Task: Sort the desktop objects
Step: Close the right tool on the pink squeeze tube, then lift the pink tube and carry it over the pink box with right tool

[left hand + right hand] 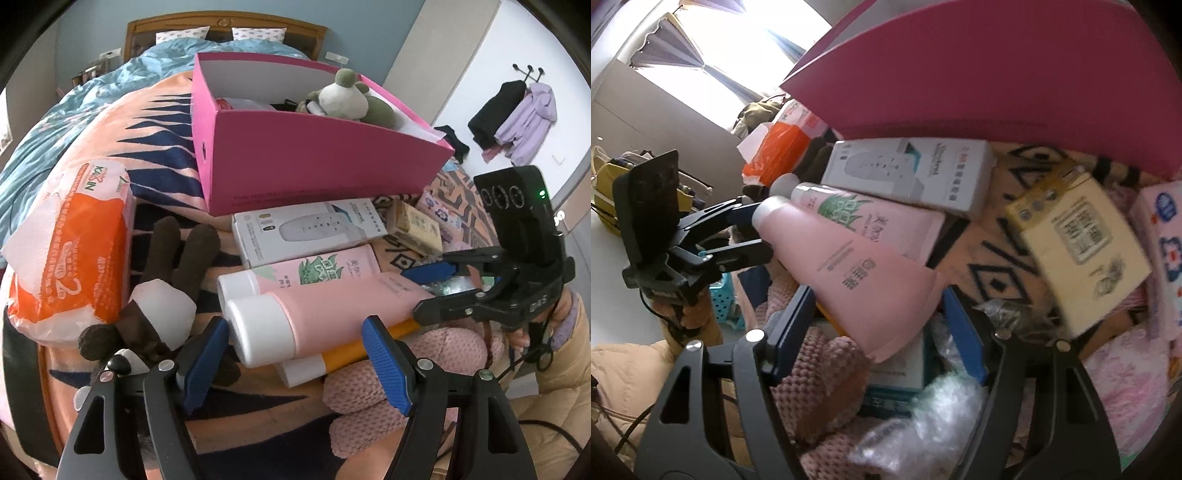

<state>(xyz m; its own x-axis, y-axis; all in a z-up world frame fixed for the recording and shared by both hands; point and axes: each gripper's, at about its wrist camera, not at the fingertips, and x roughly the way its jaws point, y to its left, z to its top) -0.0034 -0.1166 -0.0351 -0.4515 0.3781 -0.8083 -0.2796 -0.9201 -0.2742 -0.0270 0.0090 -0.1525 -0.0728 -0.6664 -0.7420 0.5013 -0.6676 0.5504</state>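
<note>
Nearby, a patterned blanket (162, 147) covers the bed (225, 27).

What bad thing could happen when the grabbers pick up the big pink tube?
The left gripper and right gripper each straddle one end of the pink tube without squeezing it. It lies stacked on an orange-and-white tube and against a green-leaf tube, so lifting might roll those off the pile.

Each black hand-held gripper (297, 363) has blue ribbed pads (386, 367) and silver screws.
</note>
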